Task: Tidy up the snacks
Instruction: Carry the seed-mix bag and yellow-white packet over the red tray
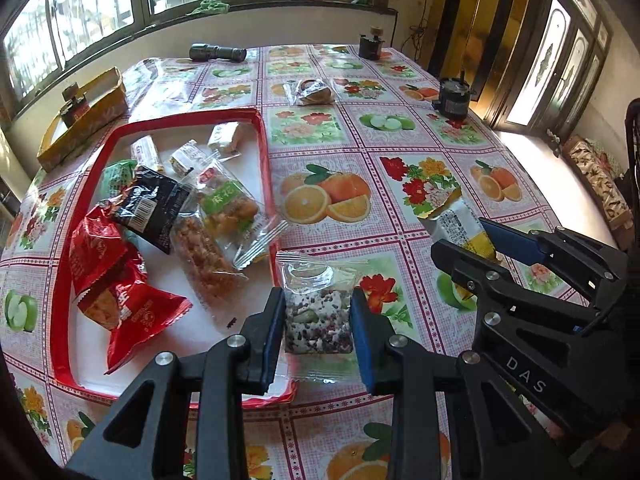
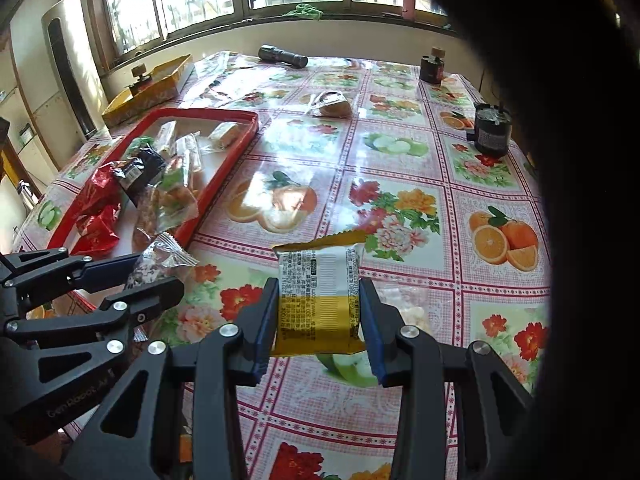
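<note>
Left gripper [image 1: 318,320]: lower centre of the left wrist view, jaws closed onto a clear packet of mixed grain snack [image 1: 318,312], blue pads pressing both of its sides. The packet sits just right of the tray's right rim.

Right gripper [image 2: 319,316]: lower centre of the right wrist view, jaws closed onto a yellow-and-white snack packet [image 2: 320,296], printed back facing the camera, held above the tablecloth. The same packet appears at right centre of the left wrist view, between the right gripper's fingers.

Red tray [image 1: 266,152]: left half of the left wrist view, white floor. Contents: red foil packets [image 1: 116,288] at lower left; black packet [image 1: 154,208] above them; clear packet with green label [image 1: 230,212] and a long crisp bar [image 1: 202,264] at centre; small pale wrapped pieces [image 1: 226,136] near the top.

Fruit-and-flower tablecloth [image 1: 400,184]: covers the table.

One wrapped bun [image 1: 312,90] lies apart from the tray, upper centre.

Other items: flashlight [image 1: 218,53] at top; two dark jars [image 1: 454,98] at upper right; yellow box [image 1: 86,120] at upper left.
</note>
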The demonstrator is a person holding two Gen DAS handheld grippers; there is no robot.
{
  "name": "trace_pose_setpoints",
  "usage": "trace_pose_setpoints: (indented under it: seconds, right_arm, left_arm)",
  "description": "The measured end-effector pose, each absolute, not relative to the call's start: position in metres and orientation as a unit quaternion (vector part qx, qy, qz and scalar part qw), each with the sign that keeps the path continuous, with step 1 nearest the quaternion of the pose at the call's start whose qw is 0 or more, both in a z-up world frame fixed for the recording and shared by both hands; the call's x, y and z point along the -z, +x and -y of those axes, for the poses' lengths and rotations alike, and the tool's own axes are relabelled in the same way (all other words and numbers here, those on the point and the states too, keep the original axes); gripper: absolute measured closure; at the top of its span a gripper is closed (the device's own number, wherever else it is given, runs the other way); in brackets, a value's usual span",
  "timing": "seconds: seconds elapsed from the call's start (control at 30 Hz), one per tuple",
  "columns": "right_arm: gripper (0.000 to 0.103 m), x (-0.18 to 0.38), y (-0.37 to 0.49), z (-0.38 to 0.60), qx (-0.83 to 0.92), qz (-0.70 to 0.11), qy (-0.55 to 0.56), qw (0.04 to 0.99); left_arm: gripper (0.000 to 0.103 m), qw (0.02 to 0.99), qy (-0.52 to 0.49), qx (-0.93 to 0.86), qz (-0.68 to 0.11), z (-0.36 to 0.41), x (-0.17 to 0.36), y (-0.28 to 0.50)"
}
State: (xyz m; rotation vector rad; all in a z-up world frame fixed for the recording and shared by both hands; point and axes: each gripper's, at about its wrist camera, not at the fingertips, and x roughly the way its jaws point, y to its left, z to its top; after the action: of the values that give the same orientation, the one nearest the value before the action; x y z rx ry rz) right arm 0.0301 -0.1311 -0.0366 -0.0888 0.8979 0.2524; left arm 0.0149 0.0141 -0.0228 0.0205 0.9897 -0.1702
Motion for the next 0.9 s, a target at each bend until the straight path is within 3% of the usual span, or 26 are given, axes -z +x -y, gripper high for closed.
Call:
trace_pose_setpoints:
  seconds: [0.9]
  right_arm:
    - [0.062,0.042,0.047,-0.008,-0.256,-0.432,-0.084,0.861]
  left_arm:
    - [0.071,0.869,-0.074,-0.057,-0.485,-0.161,0.019,0.016]
